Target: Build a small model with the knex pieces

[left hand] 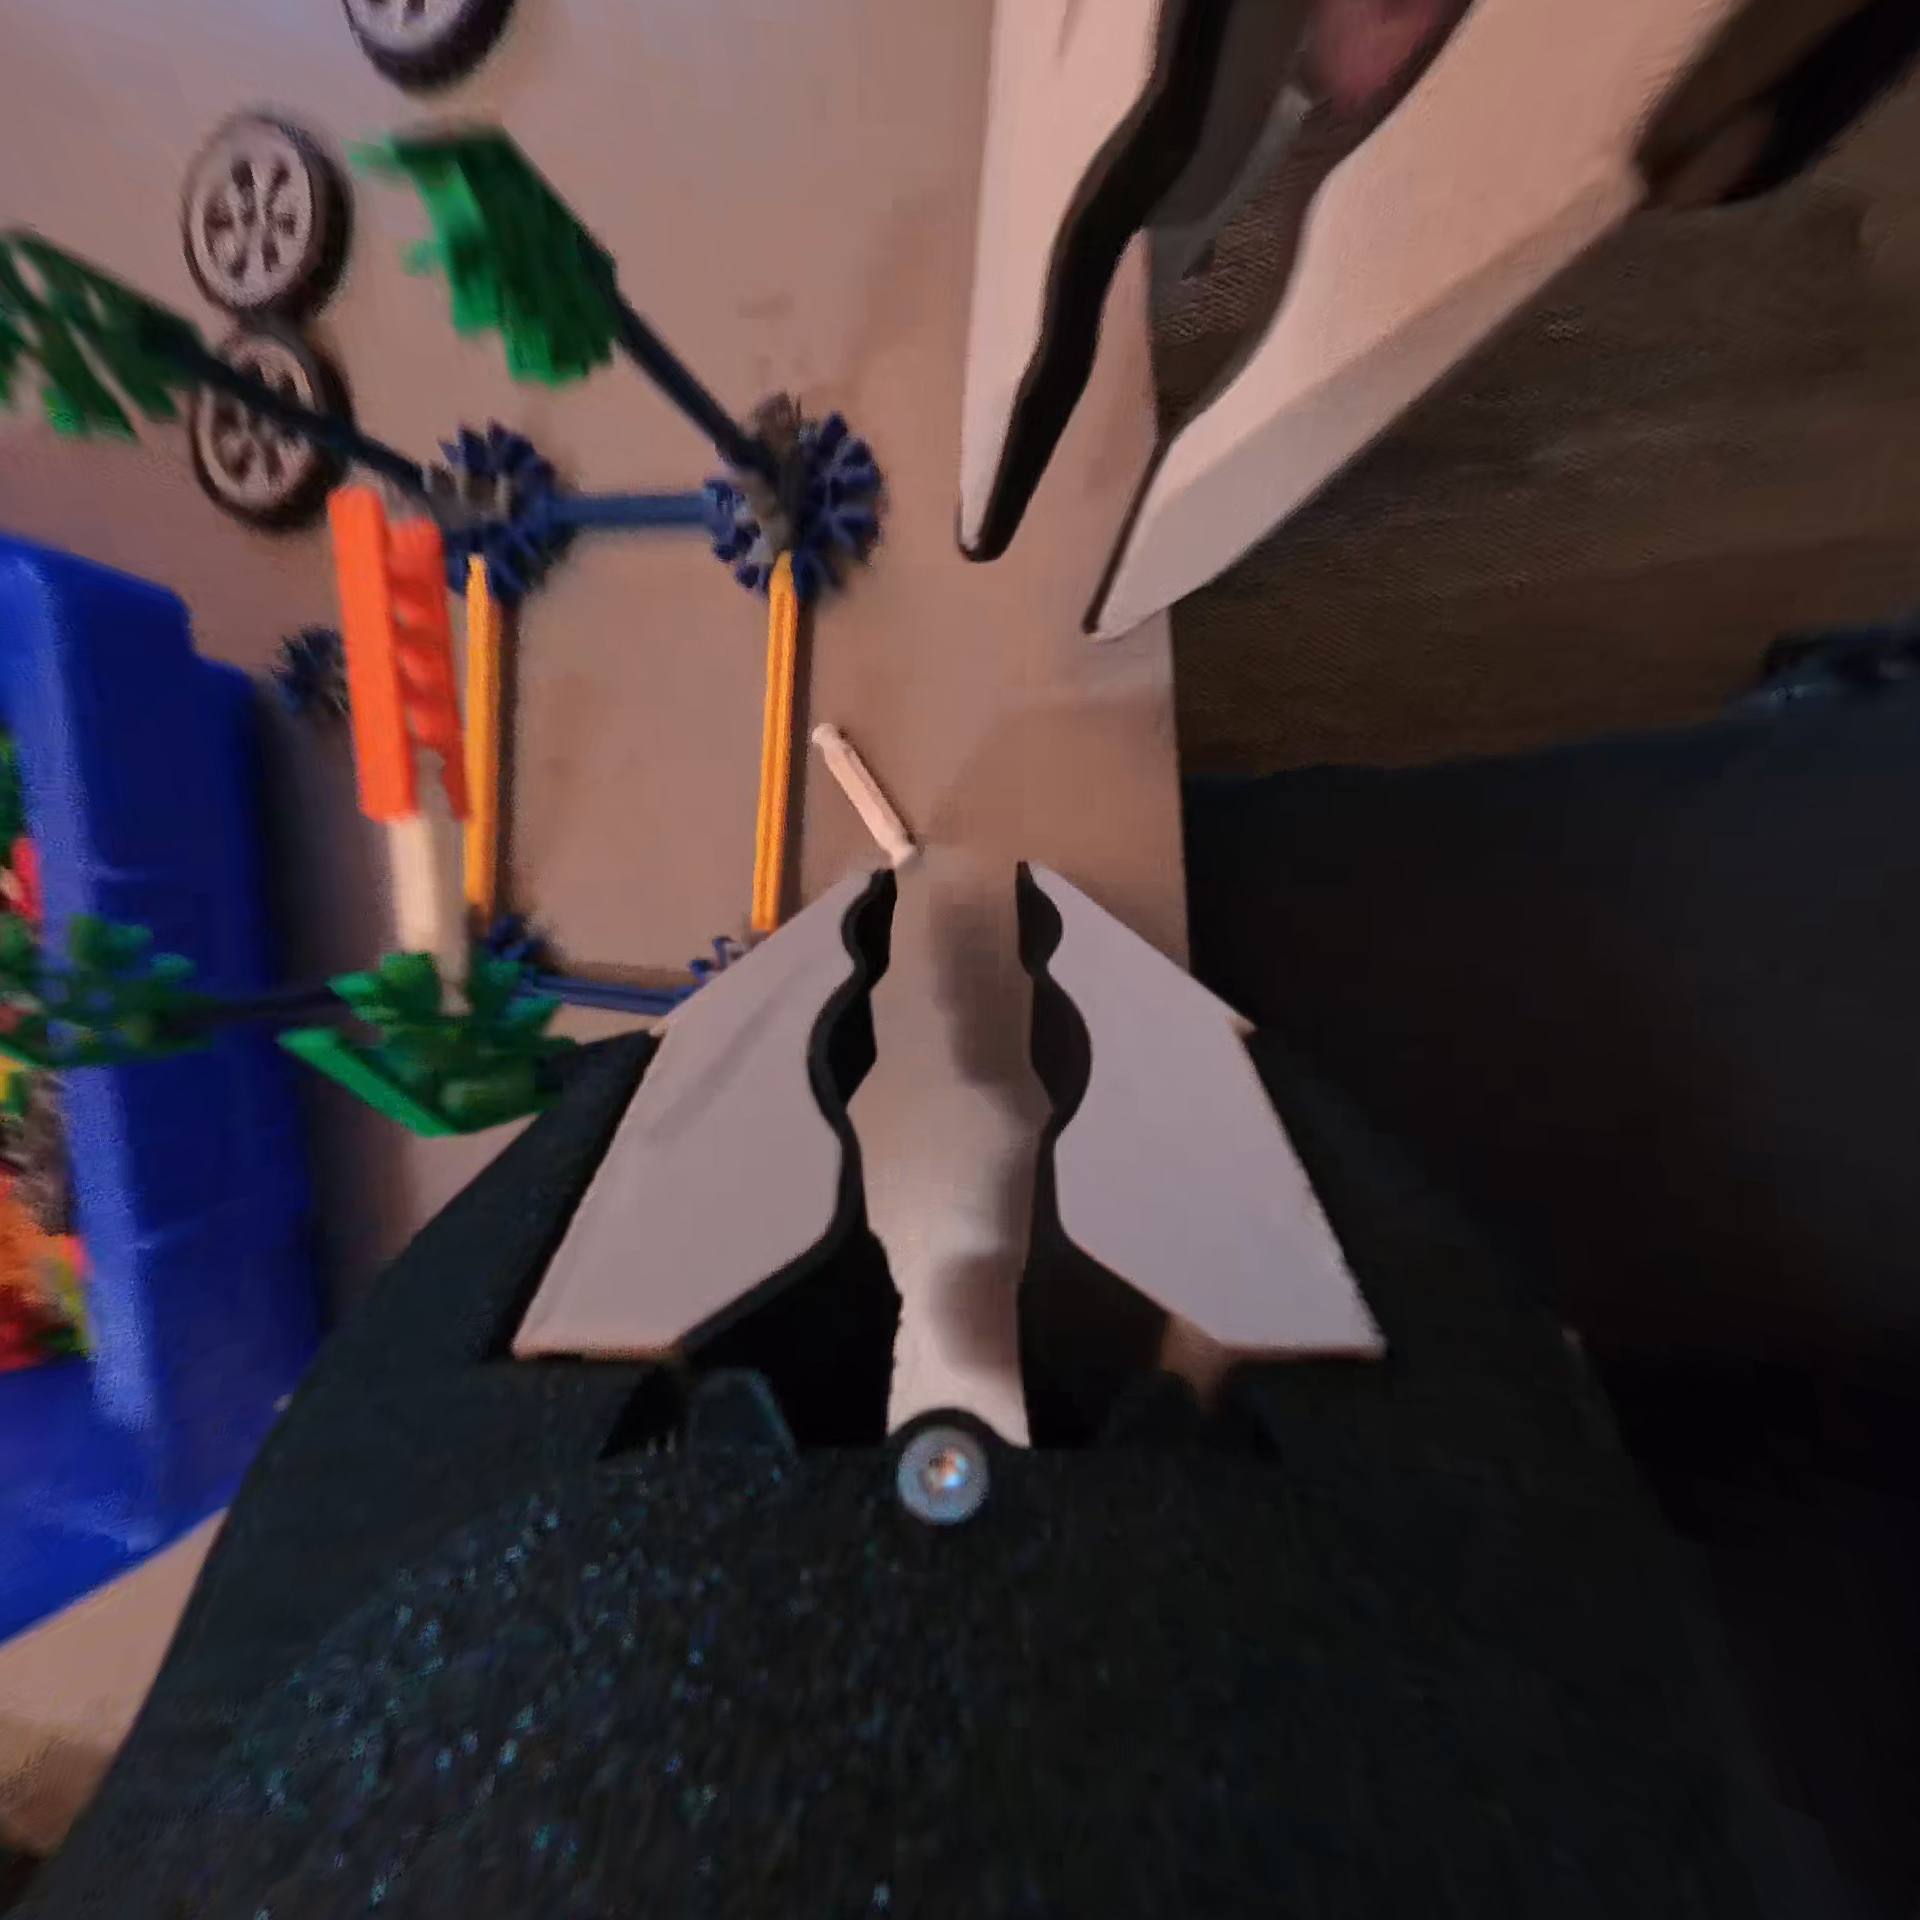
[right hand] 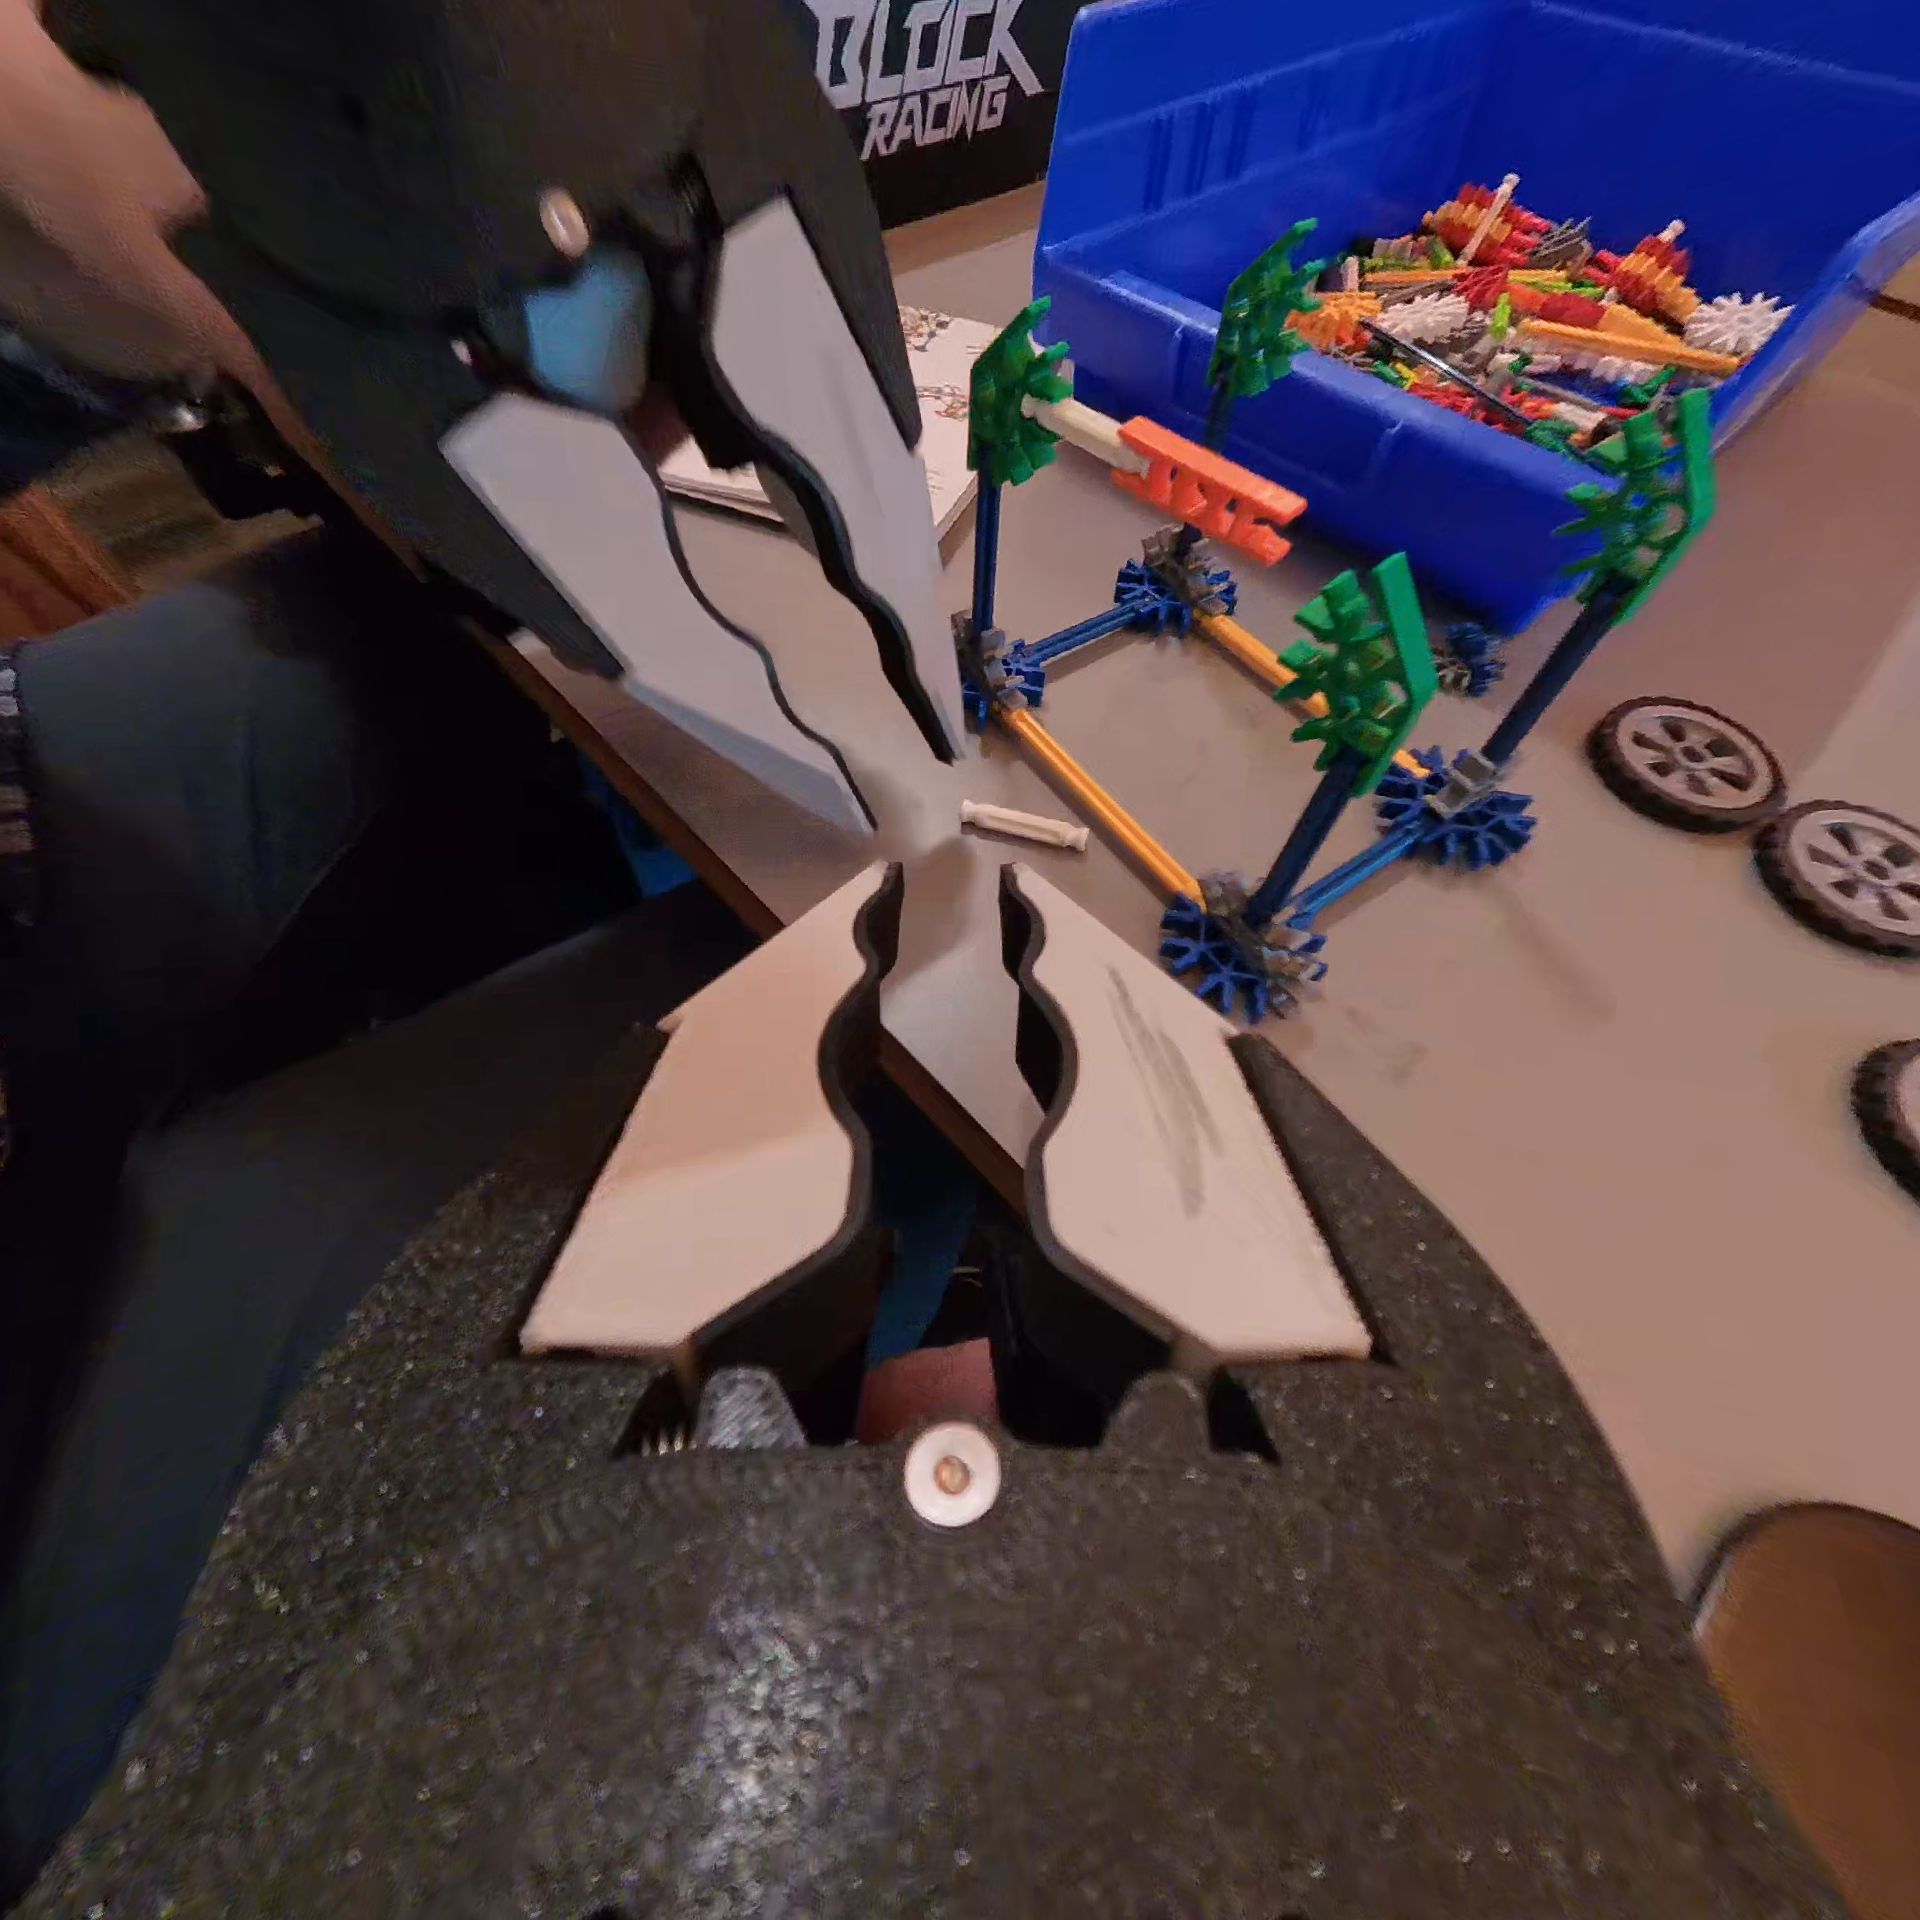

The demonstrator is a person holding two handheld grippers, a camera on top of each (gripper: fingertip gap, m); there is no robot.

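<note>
A short white rod point(right hand: 1023, 826) lies on the grey table point(right hand: 1455, 1143) near its edge; it also shows in the left wrist view point(left hand: 862, 795). My left gripper point(left hand: 954, 873) is open and empty, with its tips just short of the rod. My right gripper point(right hand: 948, 878) is open and empty, with its tips close to the rod's left end. The two grippers point at each other across the rod: the left gripper point(right hand: 912, 790) shows in the right wrist view and the right gripper point(left hand: 1039, 587) in the left wrist view. Beside the rod stands a toy frame point(right hand: 1101, 800) of yellow and blue rods with blue and green connectors.
An orange connector point(right hand: 1210, 504) on a white rod sticks out from the frame. A blue bin point(right hand: 1299, 436) with several coloured parts stands behind it. Loose wheels point(right hand: 1688, 764) lie at the right. A white booklet point(right hand: 956, 416) lies at the back. The table edge point(right hand: 727, 873) runs by the grippers. There is about 5 cm between the tips of the two grippers.
</note>
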